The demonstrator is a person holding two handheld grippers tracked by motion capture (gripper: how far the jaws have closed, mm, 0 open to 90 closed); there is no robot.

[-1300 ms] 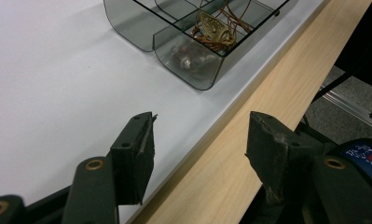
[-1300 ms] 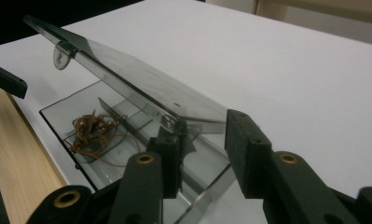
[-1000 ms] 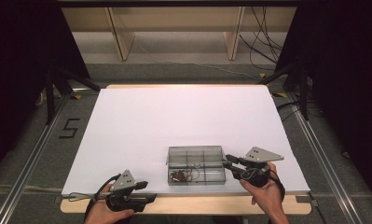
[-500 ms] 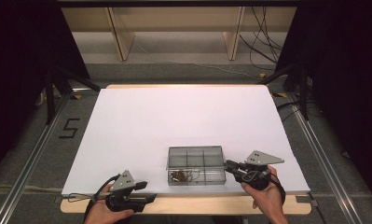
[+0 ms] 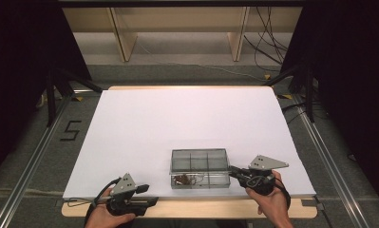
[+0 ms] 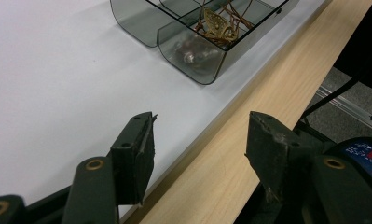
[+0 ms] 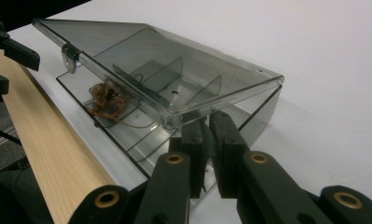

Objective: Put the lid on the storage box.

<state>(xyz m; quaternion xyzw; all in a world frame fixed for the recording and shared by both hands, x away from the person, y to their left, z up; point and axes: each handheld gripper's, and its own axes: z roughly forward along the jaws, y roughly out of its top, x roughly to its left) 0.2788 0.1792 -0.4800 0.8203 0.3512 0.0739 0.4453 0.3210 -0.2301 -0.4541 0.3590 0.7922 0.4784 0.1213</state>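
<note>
Low at the table's near edge, right gripper (image 7: 206, 140) jaws pinched under the box lid (image 7: 141, 60), left gripper (image 6: 200, 149) agape, empty.

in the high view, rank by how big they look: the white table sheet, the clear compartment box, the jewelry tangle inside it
1. White table sheet, by far the largest.
2. Clear compartment box.
3. Jewelry tangle, smallest, sitting in the box's near left compartment.

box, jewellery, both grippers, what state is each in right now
box: lid partly raised, resting on right gripper's jaw tips
jewellery: tangled in a near compartment
left gripper: open, empty, over table edge
right gripper: shut under lid's edge
</note>
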